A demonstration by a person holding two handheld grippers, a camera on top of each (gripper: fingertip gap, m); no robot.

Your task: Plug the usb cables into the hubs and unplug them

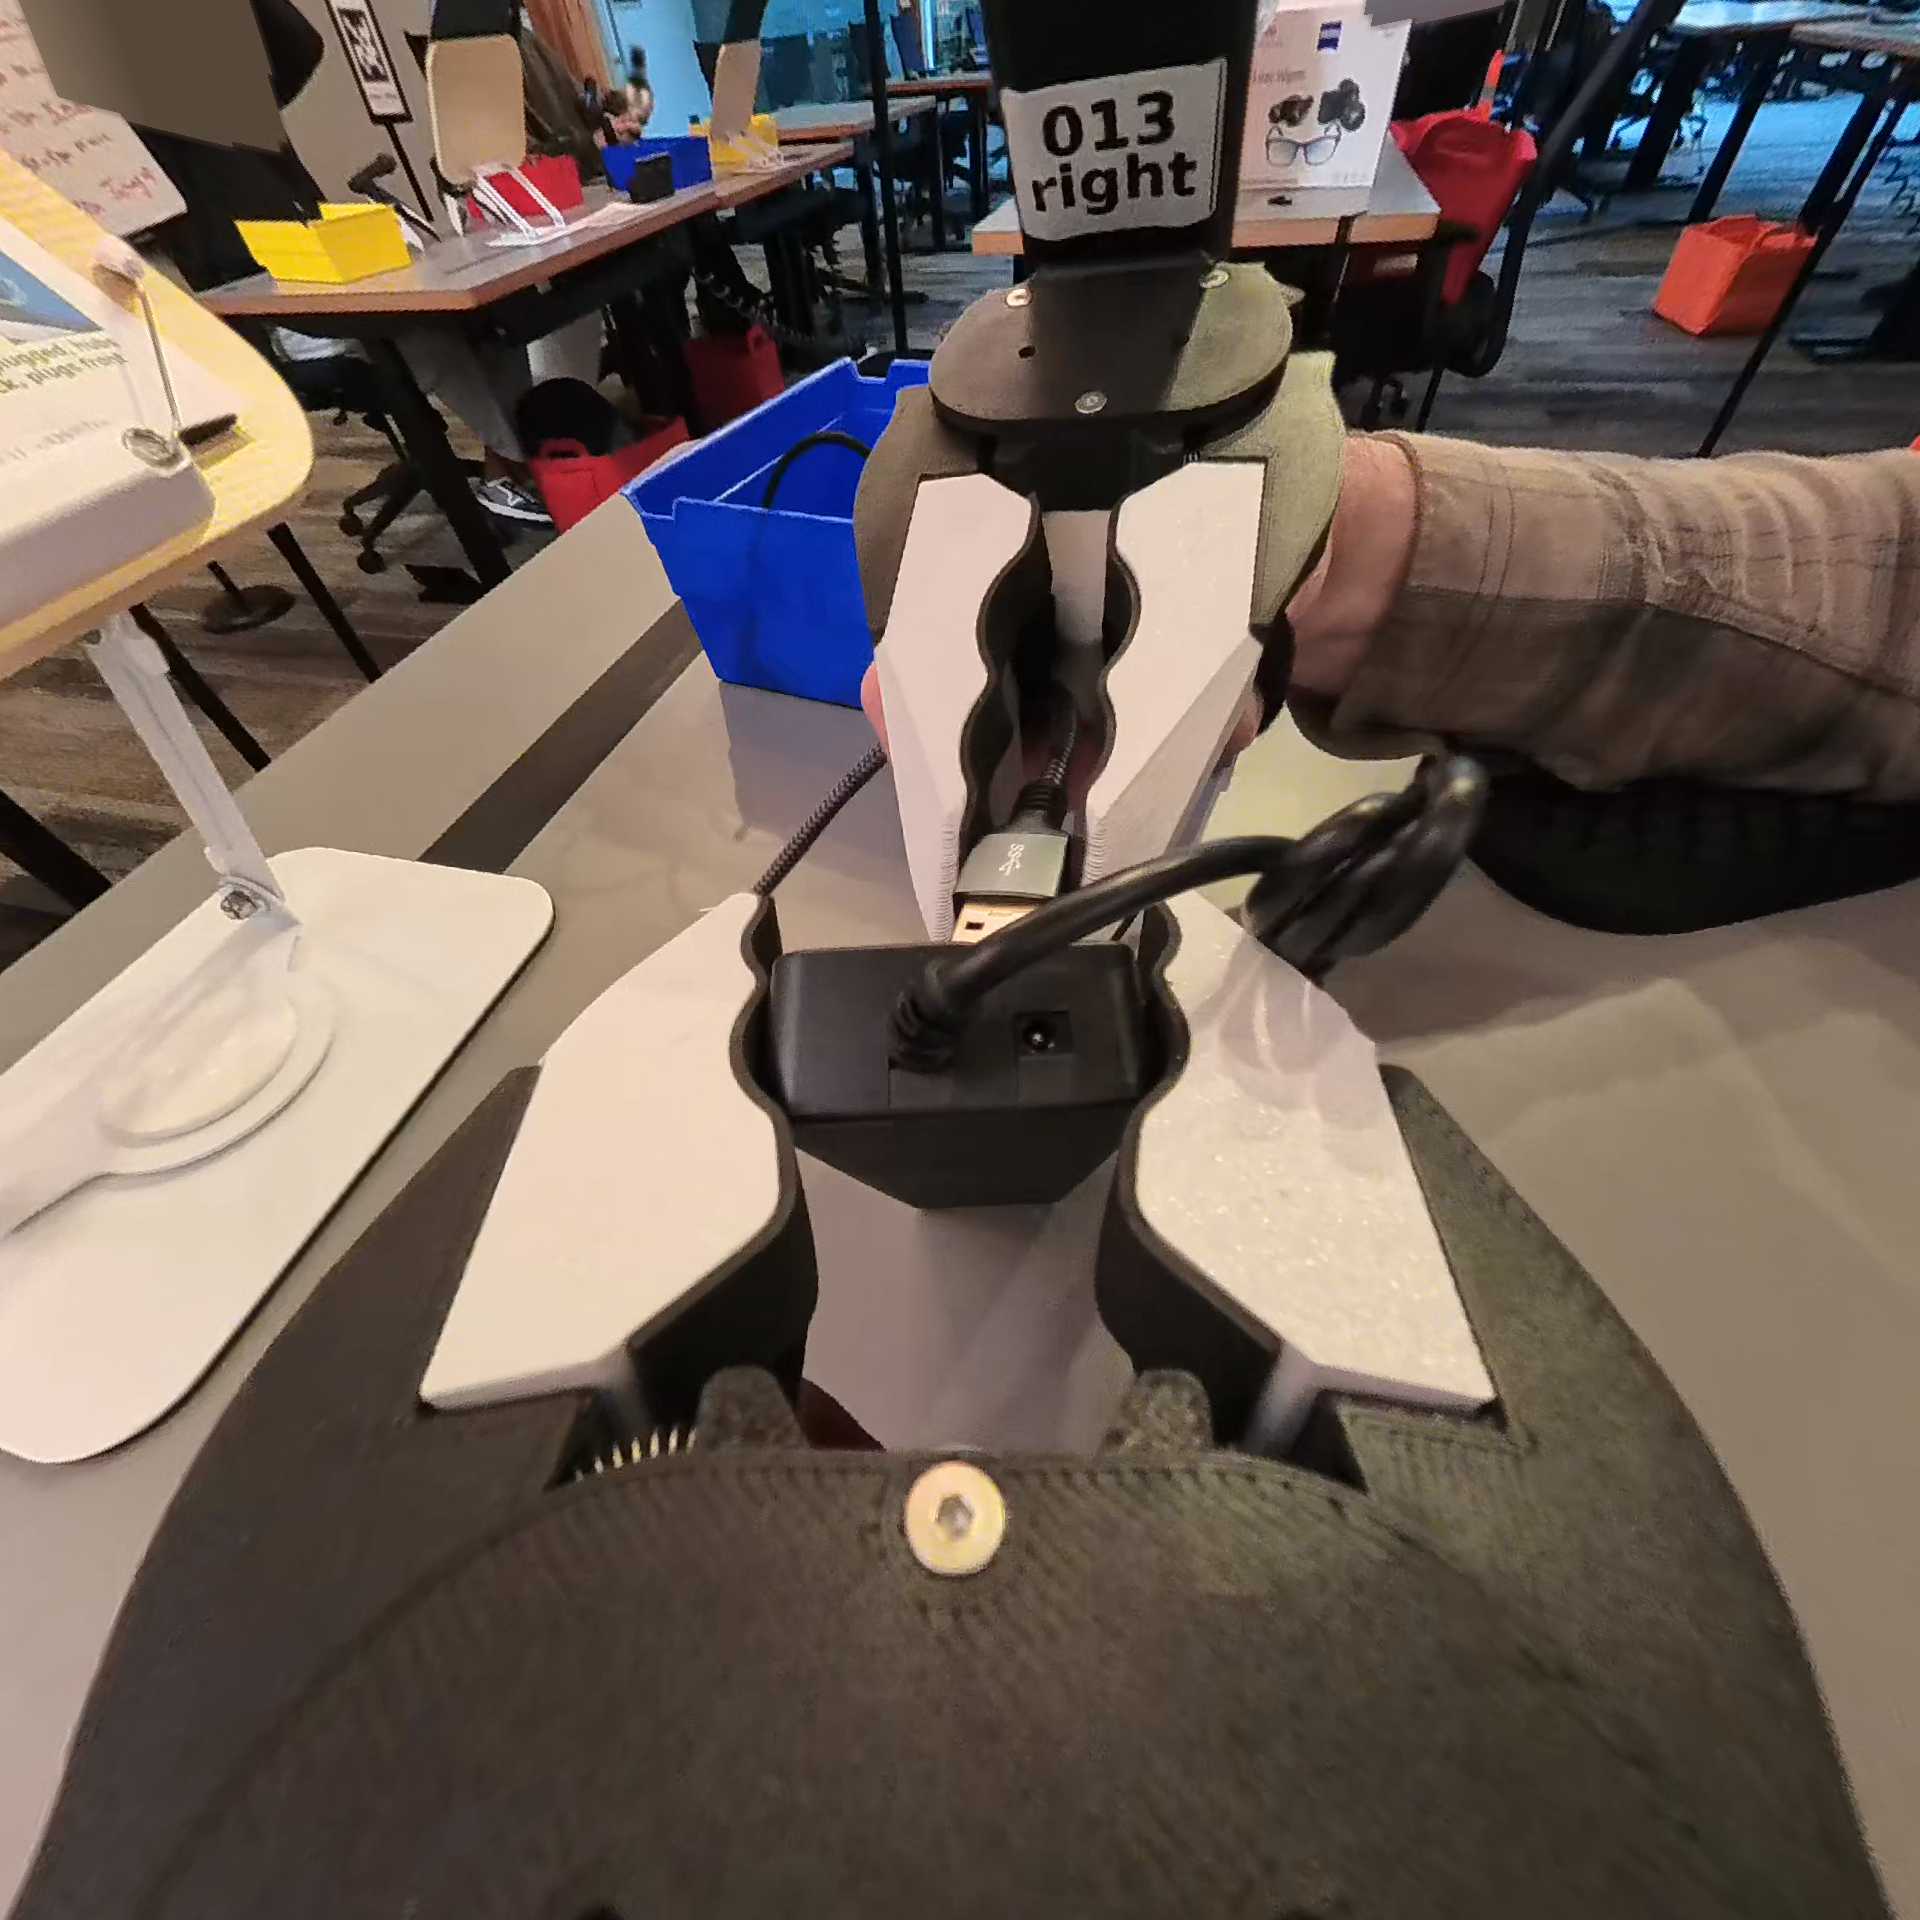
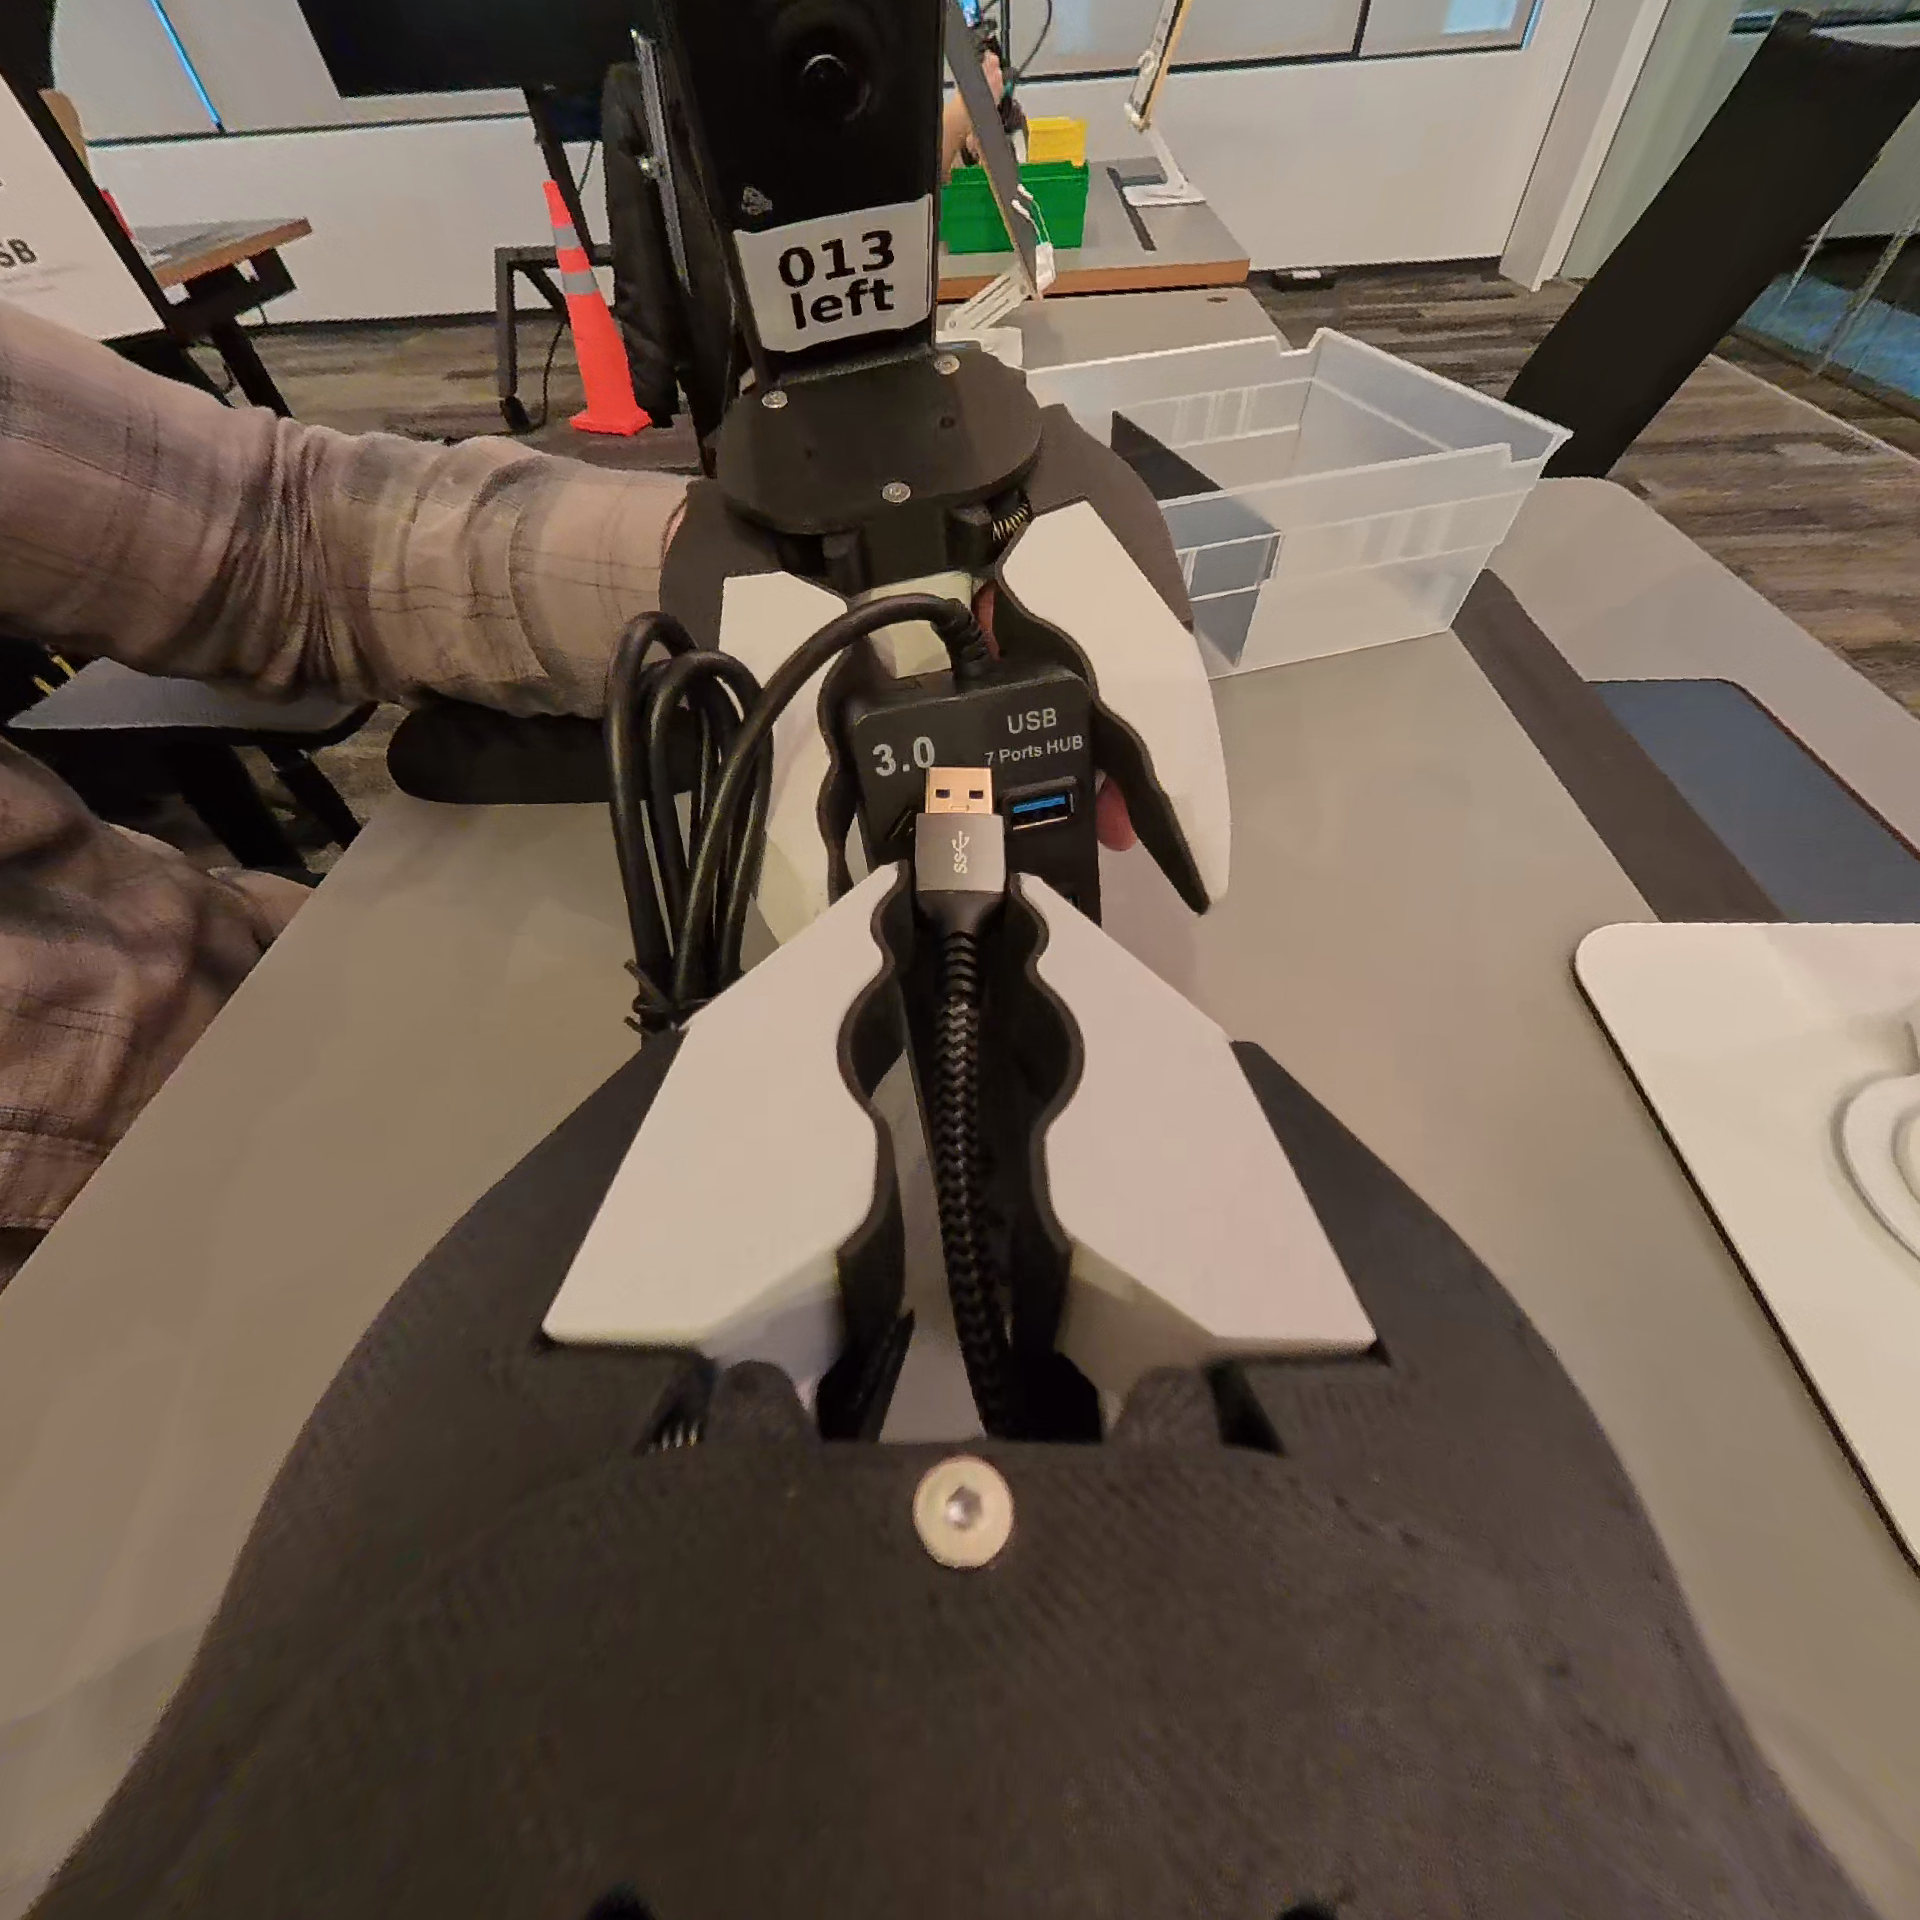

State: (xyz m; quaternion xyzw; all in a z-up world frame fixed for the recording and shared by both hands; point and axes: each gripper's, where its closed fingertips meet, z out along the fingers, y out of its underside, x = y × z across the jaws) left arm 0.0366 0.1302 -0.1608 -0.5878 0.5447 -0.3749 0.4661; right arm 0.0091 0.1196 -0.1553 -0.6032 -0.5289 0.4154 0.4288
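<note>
Facing each other above the grey worktop (image 2: 1403,1039), my two grippers bring plug and hub nearly together. The USB plug (image 2: 960,821) pokes out past the tips of my right gripper (image 2: 958,894), whose fingers are closed on the grey plug housing, with the braided cable (image 2: 966,1122) running back between them. The metal tip sits just in front of the black hub (image 2: 971,748), beside a blue port (image 2: 1042,805); I cannot tell whether it touches the hub face. My left gripper (image 1: 956,1039) is clamped around the hub's body (image 1: 951,1049), holding it off the worktop. The hub's own black lead (image 1: 1091,883) arcs off its rear end to a bundled coil (image 1: 1361,862) hanging near the sleeved arm (image 1: 1610,603). Farther out, a blue bin (image 1: 748,561) with a black cable in it stands behind the right gripper, a clear plastic bin (image 2: 1351,499) stands behind the left one, and a white stand base (image 1: 260,1091) rests at the worktop's edge.
</note>
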